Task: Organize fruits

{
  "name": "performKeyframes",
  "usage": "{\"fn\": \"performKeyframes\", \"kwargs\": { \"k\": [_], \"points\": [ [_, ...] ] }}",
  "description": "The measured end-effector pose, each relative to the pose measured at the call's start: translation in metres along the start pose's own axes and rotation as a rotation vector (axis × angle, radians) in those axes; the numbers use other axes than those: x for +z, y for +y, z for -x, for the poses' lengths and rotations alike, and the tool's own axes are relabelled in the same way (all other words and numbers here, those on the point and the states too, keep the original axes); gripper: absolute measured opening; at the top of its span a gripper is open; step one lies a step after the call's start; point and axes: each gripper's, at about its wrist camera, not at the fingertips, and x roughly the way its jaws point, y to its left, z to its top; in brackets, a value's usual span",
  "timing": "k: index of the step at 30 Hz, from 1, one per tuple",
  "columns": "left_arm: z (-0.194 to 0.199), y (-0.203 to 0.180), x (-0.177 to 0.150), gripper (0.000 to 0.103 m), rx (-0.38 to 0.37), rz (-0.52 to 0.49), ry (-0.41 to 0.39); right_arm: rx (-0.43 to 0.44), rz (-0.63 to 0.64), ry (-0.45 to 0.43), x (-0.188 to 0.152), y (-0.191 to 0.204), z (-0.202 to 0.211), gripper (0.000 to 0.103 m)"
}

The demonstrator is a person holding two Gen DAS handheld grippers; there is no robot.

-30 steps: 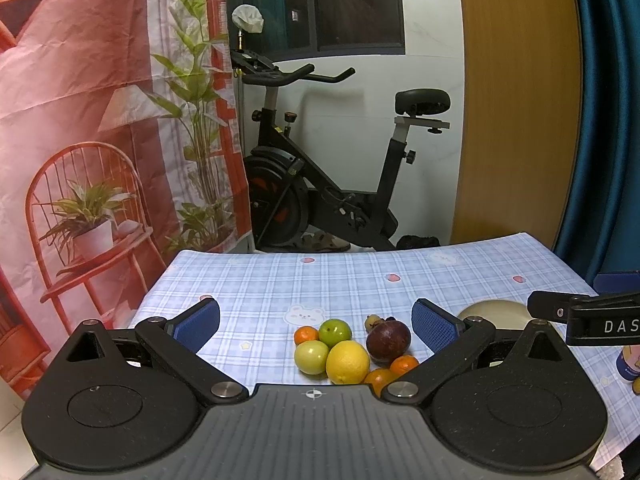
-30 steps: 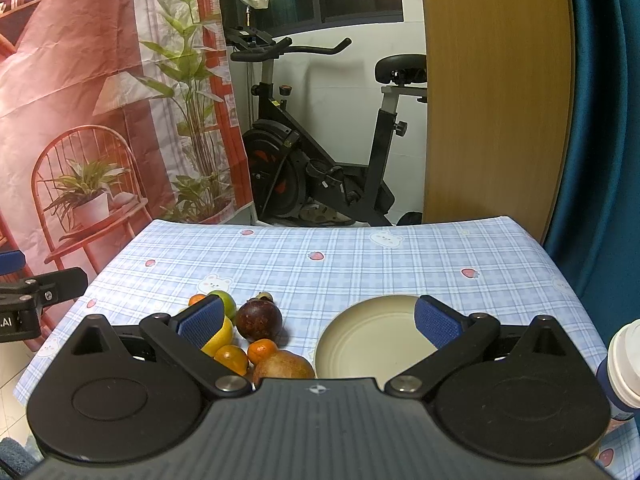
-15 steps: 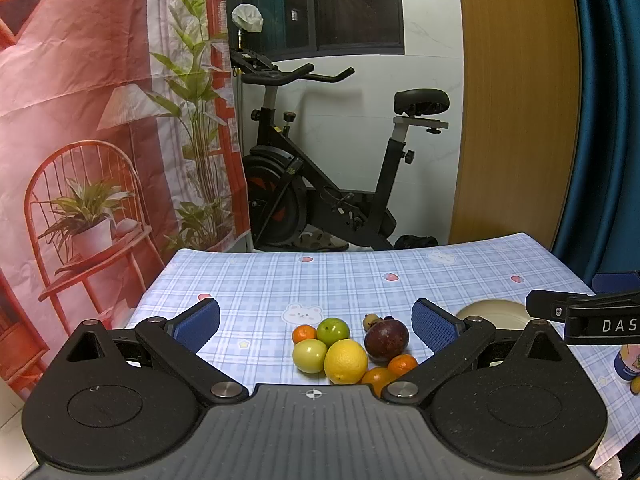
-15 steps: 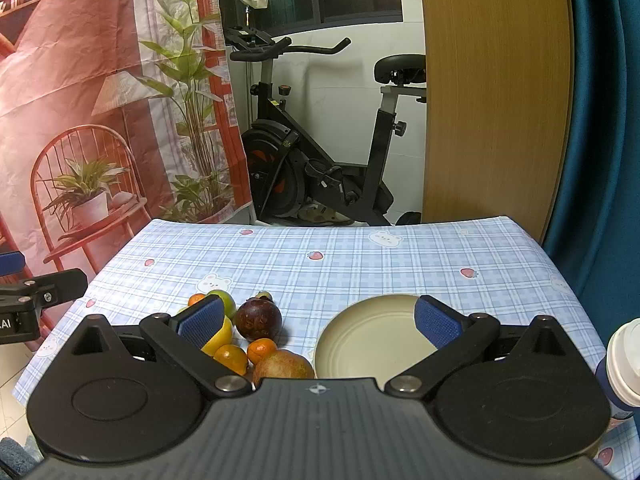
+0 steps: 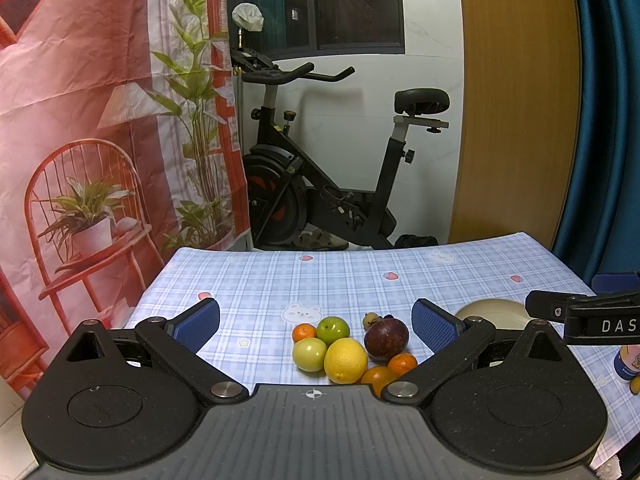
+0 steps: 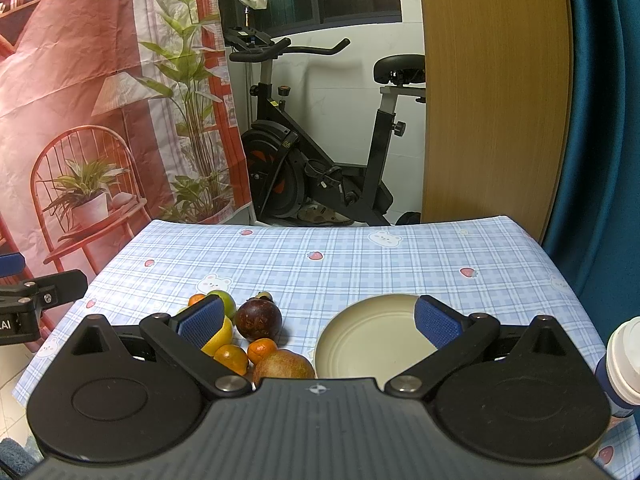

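A cluster of fruit lies on the blue checked tablecloth (image 5: 320, 280): a yellow lemon (image 5: 345, 360), a dark purple mangosteen (image 5: 386, 339), two green fruits (image 5: 333, 329), small oranges (image 5: 402, 363) and a reddish-brown fruit (image 6: 283, 364). A cream plate (image 6: 372, 344) sits empty to the right of the fruit. My left gripper (image 5: 316, 322) is open and empty, held above the table in front of the cluster. My right gripper (image 6: 318, 318) is open and empty, above the plate and the mangosteen (image 6: 258, 319).
A white-capped bottle (image 6: 622, 364) stands at the table's near right edge. An exercise bike (image 5: 340, 168) stands behind the table. A printed backdrop (image 5: 100, 120) hangs at the left, a wooden panel (image 5: 516, 100) and blue curtain at the right.
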Motion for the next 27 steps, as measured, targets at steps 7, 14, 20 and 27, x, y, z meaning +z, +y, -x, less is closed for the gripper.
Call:
{"fn": "performKeyframes", "kwargs": {
  "k": [7, 14, 20, 27],
  "points": [
    [-0.0011, 0.0, -0.0016, 0.103, -0.006, 0.001, 0.001, -0.002, -0.002, 0.003, 0.0004, -0.001, 0.0003, 0.103],
    [-0.0021, 0.0008, -0.002, 0.103, -0.006, 0.011, 0.006, -0.001, -0.004, 0.005, 0.0003, -0.0017, -0.0002, 0.103],
    [-0.0025, 0.0013, -0.0025, 0.103, -0.01, 0.017, 0.006, -0.002, -0.006, 0.007, -0.0011, -0.0014, -0.0006, 0.103],
    [-0.0066, 0.0072, -0.0029, 0.103, -0.008, 0.022, 0.011, 0.004, -0.004, 0.001, -0.003, 0.0011, -0.0029, 0.103]
  ]
}}
